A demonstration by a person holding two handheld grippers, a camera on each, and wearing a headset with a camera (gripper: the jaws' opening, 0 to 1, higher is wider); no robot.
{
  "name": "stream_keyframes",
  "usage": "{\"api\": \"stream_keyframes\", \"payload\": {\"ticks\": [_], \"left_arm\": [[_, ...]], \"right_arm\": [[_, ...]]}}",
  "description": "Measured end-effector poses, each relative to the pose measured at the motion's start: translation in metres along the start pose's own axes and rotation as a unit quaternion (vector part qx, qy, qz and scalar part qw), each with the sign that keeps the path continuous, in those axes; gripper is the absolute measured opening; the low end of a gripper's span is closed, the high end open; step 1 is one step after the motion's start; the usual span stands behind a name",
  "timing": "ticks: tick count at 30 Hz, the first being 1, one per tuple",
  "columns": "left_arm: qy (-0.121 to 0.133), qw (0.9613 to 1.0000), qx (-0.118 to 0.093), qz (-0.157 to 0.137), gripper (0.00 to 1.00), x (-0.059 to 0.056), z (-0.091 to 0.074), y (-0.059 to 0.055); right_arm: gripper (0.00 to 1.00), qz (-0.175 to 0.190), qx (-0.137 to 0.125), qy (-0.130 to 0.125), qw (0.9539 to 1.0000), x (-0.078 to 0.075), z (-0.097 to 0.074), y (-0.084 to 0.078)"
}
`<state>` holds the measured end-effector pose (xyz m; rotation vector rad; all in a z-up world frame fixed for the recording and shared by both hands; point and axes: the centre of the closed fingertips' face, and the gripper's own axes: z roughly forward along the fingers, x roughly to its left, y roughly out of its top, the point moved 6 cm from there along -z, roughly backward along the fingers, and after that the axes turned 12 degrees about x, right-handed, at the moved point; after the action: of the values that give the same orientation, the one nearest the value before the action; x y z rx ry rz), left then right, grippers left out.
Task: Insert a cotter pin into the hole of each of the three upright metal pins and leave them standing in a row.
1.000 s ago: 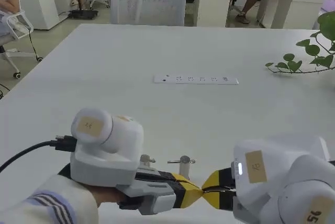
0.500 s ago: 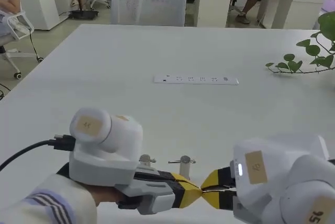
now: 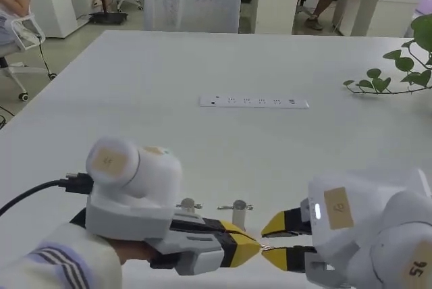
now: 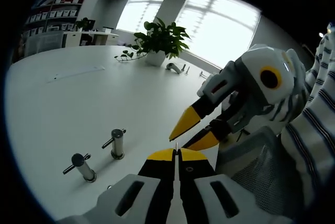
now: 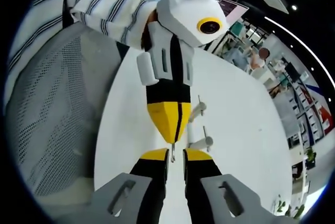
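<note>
Yellow jaw tips meet nose to nose at the near edge of the white table [image 3: 135,86]. The left gripper [image 3: 257,248] reaches in from the left and is clamped tight on a cotter pin [image 4: 177,146]. That thin wire runs along the gripper's own line, roughly level with the tabletop, and its free end pokes out to the right. The end sits inside the narrow gap of the right gripper [image 3: 263,242], whose jaws stand slightly parted on either side of it, not closed on it. Just beyond the tips stand two upright metal pins [image 3: 238,209], side by side. Each has an inserted cotter pin [image 3: 227,207] lying crosswise through its head. Farther off lies a white power strip [image 3: 254,102], with a leafy plant [image 3: 398,66] at the far right.
</note>
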<state>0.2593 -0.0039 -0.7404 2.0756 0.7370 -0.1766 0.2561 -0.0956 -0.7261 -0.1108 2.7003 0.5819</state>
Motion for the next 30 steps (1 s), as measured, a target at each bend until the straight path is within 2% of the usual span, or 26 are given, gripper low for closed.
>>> {"api": "stream_keyframes", "payload": {"ticks": [5, 6, 9, 11, 13, 14, 15, 18, 21, 30], "left_arm": [[-0.004, 0.9997, -0.009, 0.021, 0.0, -0.001, -0.004, 0.0], [-0.005, 0.9994, -0.012, 0.032, 0.0, -0.001, -0.004, 0.001], [-0.012, 0.9986, -0.014, 0.049, 0.0, -0.003, -0.007, 0.0], [-0.014, 0.998, -0.017, 0.06, 0.0, -0.003, -0.009, 0.0], [-0.017, 0.9978, -0.018, 0.062, 0.0, -0.003, -0.011, 0.001], [-0.019, 0.9974, -0.019, 0.066, 0.0, -0.004, -0.012, 0.001], [-0.021, 0.9972, -0.021, 0.068, 0.0, -0.004, -0.012, 0.001], [-0.026, 0.9964, -0.025, 0.076, 0.0, -0.006, -0.014, 0.001], [-0.026, 0.9962, -0.027, 0.079, 0.0, -0.007, -0.014, 0.001], [-0.035, 0.9949, -0.033, 0.088, 0.0, -0.01, -0.015, 0.003]], "right_arm": [[0.14, 0.041, -0.027, 0.034, 0.9982, -0.003, -0.005, -0.005], [0.14, 0.055, -0.037, 0.052, 0.9965, -0.003, -0.006, -0.007], [0.14, 0.078, -0.056, 0.075, 0.9925, -0.006, -0.01, -0.01], [0.14, 0.103, -0.069, 0.101, 0.9871, -0.007, -0.011, -0.014], [0.14, 0.114, -0.083, 0.125, 0.9821, -0.008, -0.012, -0.016], [0.14, 0.123, -0.09, 0.134, 0.9792, -0.009, -0.012, -0.017], [0.14, 0.124, -0.095, 0.137, 0.9782, -0.01, -0.011, -0.018], [0.14, 0.145, -0.116, 0.164, 0.9687, -0.01, -0.011, -0.017], [0.13, 0.143, -0.123, 0.177, 0.966, -0.008, -0.01, -0.015], [0.11, 0.137, -0.127, 0.194, 0.9631, -0.005, -0.004, -0.009]]}}
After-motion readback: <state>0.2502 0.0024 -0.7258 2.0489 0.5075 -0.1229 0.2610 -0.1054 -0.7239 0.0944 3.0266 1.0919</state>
